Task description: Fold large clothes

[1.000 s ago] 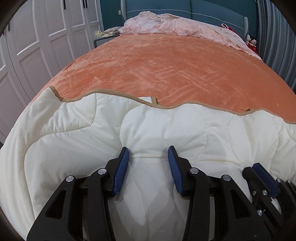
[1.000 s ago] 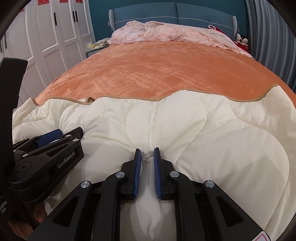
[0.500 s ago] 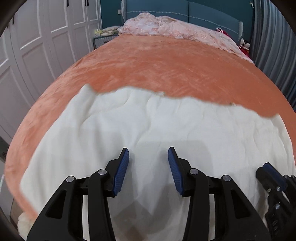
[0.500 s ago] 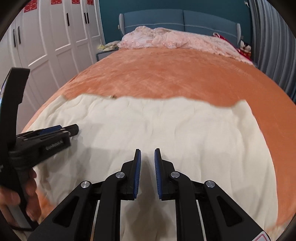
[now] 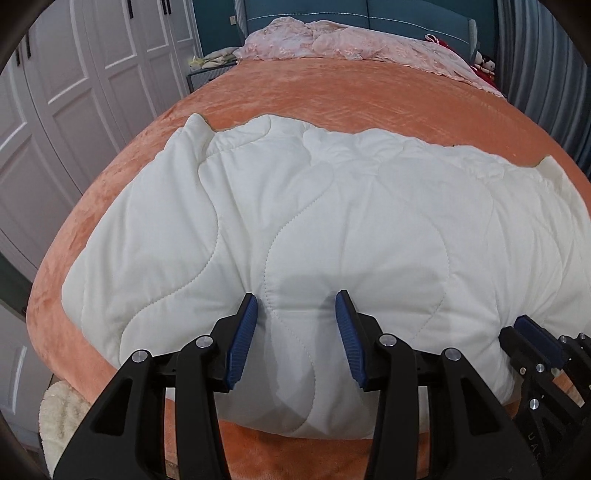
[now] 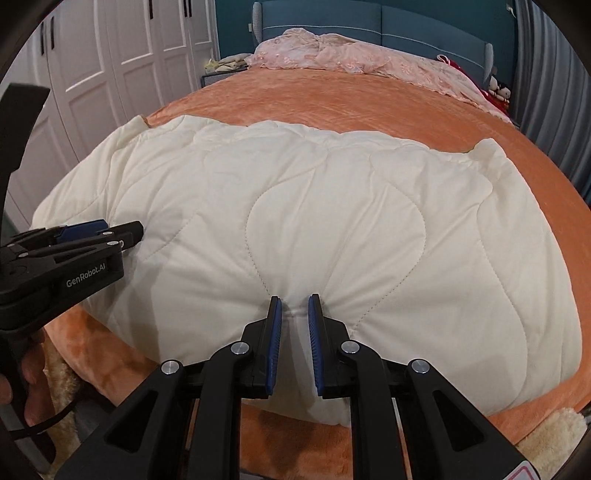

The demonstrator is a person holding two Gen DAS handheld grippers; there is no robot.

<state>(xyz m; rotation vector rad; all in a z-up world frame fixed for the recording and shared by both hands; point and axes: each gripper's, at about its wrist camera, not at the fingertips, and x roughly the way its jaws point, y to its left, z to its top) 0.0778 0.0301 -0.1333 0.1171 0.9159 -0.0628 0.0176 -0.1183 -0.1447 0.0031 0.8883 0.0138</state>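
Observation:
A cream quilted blanket (image 5: 332, 206) lies folded across the near part of the orange bed; it also shows in the right wrist view (image 6: 314, 221). My left gripper (image 5: 295, 299) is open, its jaws wide apart over the blanket's near fold, holding nothing. My right gripper (image 6: 294, 300) is shut on a pinch of the blanket's near edge, with cloth gathered between the pads. The left gripper also shows at the left in the right wrist view (image 6: 110, 232), and the right gripper at the right edge of the left wrist view (image 5: 532, 332).
The orange bedspread (image 5: 332, 92) covers the bed. A pink crumpled cover (image 5: 351, 40) lies at the blue headboard (image 6: 406, 26). White wardrobe doors (image 5: 92, 74) stand at the left. A fluffy cream rug (image 5: 59, 417) lies below the bed's near edge.
The blanket's tan-trimmed far edge was carried over and is now folded, showing plain cream cloth. Both grippers pulled back toward the bed's near edge. The left gripper stayed open, the right stayed shut.

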